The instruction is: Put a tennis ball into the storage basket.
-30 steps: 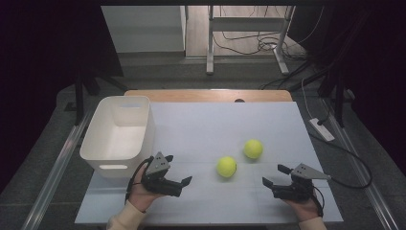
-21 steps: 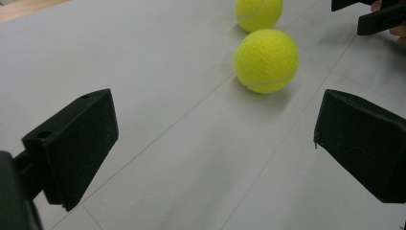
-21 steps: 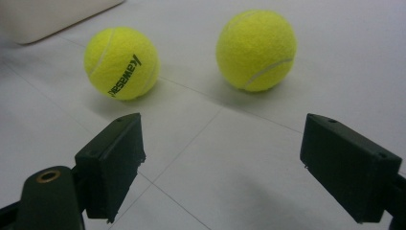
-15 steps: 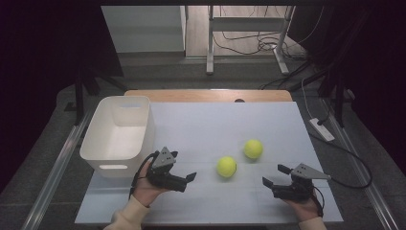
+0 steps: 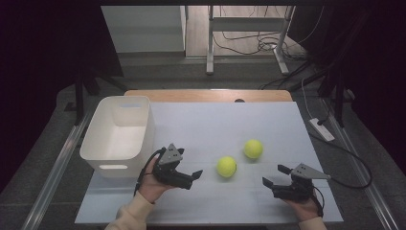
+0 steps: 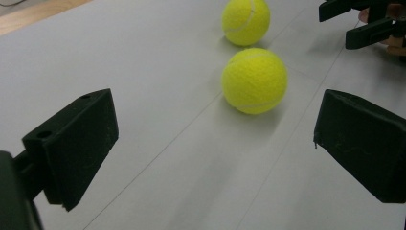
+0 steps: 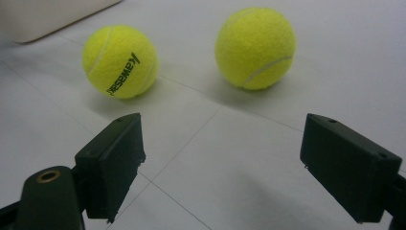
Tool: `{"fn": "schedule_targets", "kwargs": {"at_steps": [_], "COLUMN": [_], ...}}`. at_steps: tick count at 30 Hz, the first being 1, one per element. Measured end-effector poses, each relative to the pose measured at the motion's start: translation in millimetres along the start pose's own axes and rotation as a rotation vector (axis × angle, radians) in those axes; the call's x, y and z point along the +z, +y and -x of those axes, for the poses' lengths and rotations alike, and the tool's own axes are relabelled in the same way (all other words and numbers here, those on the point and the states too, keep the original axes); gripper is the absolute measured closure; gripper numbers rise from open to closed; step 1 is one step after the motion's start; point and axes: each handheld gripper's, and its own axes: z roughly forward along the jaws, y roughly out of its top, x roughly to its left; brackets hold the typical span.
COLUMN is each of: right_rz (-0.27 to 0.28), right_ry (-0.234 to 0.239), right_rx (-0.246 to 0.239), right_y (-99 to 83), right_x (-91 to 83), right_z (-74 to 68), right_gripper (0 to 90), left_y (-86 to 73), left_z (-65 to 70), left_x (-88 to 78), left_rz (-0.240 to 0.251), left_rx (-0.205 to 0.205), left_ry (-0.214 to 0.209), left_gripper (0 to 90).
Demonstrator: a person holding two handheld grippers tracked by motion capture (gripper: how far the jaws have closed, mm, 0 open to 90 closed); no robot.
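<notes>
**Count on the table: two balls, one bin, two grippers**

Two yellow tennis balls lie on the white table (image 5: 239, 124): one tennis ball (image 5: 226, 166) sits nearer the front edge, and the second tennis ball (image 5: 253, 149) lies just beside it, toward the right edge and a little farther back. One white bin (image 5: 119, 134) stands along the left edge of the table. Two grippers are over the front edge, one per hand: the left gripper (image 5: 194, 176) toward the front-left corner and the right gripper (image 5: 274, 176) toward the front-right corner. Each gripper has two black jaws, four jaws in all. One white power strip (image 5: 321, 129) lies off the table's right edge.
</notes>
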Motion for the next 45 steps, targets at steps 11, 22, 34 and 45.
{"fn": "schedule_targets", "kwargs": {"at_steps": [11, 22, 34, 45], "right_rz": [-0.003, -0.009, -0.009, -0.007], "right_ry": [0.002, 0.001, 0.0, -0.001], "right_rx": [-0.001, -0.004, -0.004, 0.002], "right_y": [-0.2, -0.7, -0.7, -0.5], "right_x": [0.1, 1.3, 1.5, 1.5], "right_z": [-0.2, -0.3, 0.4, 1.0], "right_gripper": [15.2, 15.2, 15.2, 15.2], "left_y": [7.8, 16.2, 21.9, 29.4], "left_z": [3.6, 7.2, 10.9, 16.2], "left_x": [8.2, 19.3, 37.1, 49.4], "left_rz": [0.0, -0.021, -0.05, -0.071], "left_rx": [0.025, 0.046, 0.065, 0.079], "left_ry": [-0.022, -0.052, -0.092, -0.116], "left_gripper": [2.5, 2.7, 2.8, 2.7]}}
